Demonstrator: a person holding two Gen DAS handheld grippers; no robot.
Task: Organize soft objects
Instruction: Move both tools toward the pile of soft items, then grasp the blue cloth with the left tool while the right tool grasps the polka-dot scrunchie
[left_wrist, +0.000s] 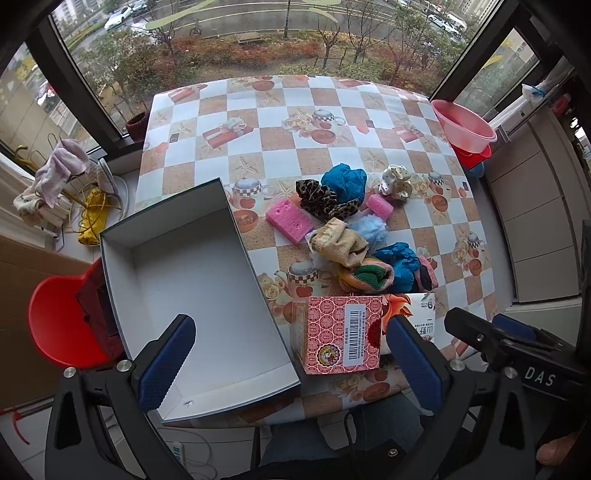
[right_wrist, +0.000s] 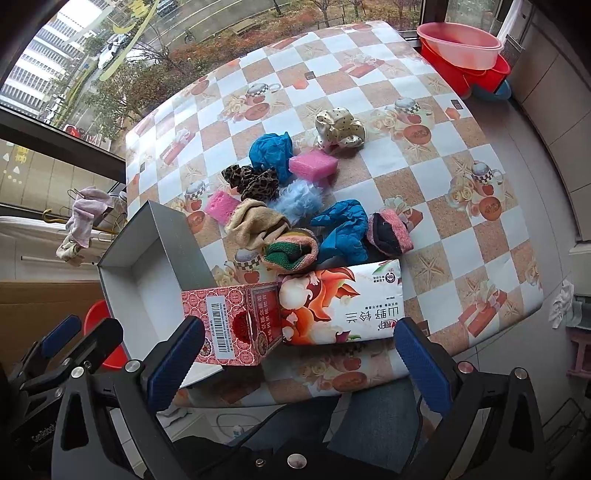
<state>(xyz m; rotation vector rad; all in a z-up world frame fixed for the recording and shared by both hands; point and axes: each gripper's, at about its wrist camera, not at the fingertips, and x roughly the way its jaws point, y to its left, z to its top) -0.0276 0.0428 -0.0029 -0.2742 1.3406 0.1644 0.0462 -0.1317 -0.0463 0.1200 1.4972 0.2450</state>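
A pile of soft things lies mid-table: a pink sponge (left_wrist: 290, 219), a leopard scrunchie (left_wrist: 325, 201), a blue cloth (left_wrist: 343, 181), a beige sock (left_wrist: 340, 245) (right_wrist: 255, 221), a blue glove (left_wrist: 397, 264) (right_wrist: 341, 230), a striped sock (right_wrist: 293, 251) and a polka-dot scrunchie (right_wrist: 340, 129). An open, empty grey box (left_wrist: 192, 295) (right_wrist: 147, 266) stands left of the pile. My left gripper (left_wrist: 291, 363) is open over the table's near edge, holding nothing. My right gripper (right_wrist: 301, 365) is open too, just short of a tissue pack (right_wrist: 340, 302).
A red patterned carton (left_wrist: 343, 332) (right_wrist: 236, 325) stands beside the tissue pack at the near edge of the checkered table (left_wrist: 280, 103). Pink and red basins (left_wrist: 463, 125) (right_wrist: 458, 44) sit at the far right corner. A red stool (left_wrist: 59, 314) is left of the table.
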